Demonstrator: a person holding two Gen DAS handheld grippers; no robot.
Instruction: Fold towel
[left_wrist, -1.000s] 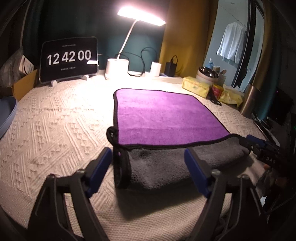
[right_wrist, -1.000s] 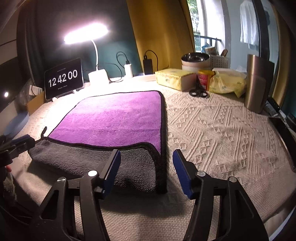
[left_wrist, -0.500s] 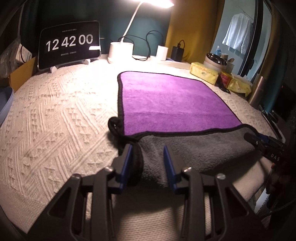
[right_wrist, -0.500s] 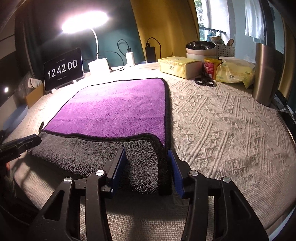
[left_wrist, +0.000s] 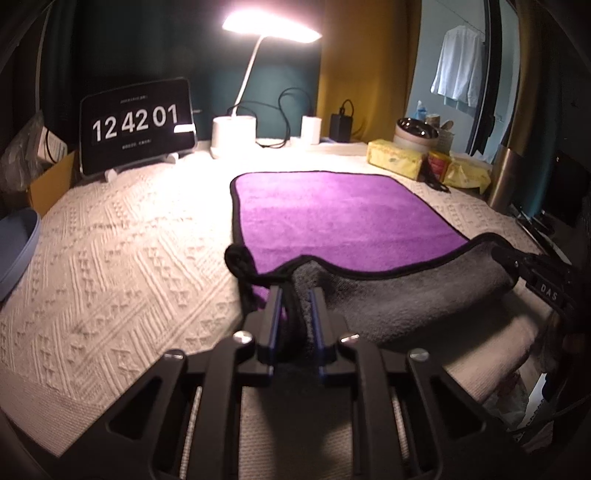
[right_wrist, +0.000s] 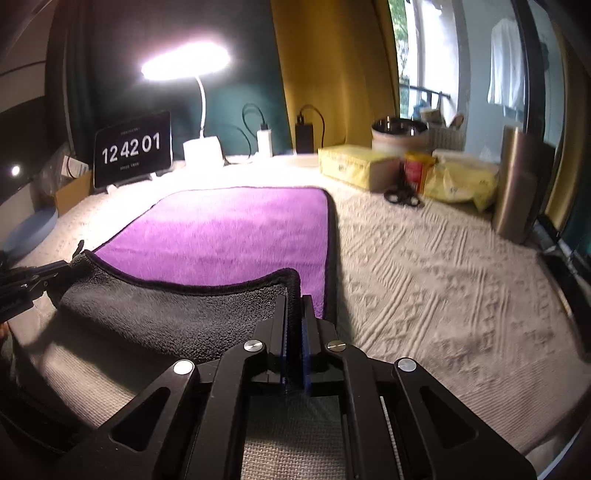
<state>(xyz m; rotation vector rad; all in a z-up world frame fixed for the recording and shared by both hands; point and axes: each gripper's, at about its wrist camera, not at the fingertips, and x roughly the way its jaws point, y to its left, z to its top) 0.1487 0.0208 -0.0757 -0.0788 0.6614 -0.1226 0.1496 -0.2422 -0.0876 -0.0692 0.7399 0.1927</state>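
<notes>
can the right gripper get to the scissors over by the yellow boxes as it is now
Probably not as it stands: the right gripper is shut on the towel corner. The cloth toward the scissors looks clear, but it would have to let go first.

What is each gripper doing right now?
Left gripper: shut on the towel, near-left corner.
Right gripper: shut on the towel, near-right corner.

Lit desk lamp (left_wrist: 271, 27) before teal wall (left_wrist: 184, 44), mustard curtain (right_wrist: 332, 74)
</notes>
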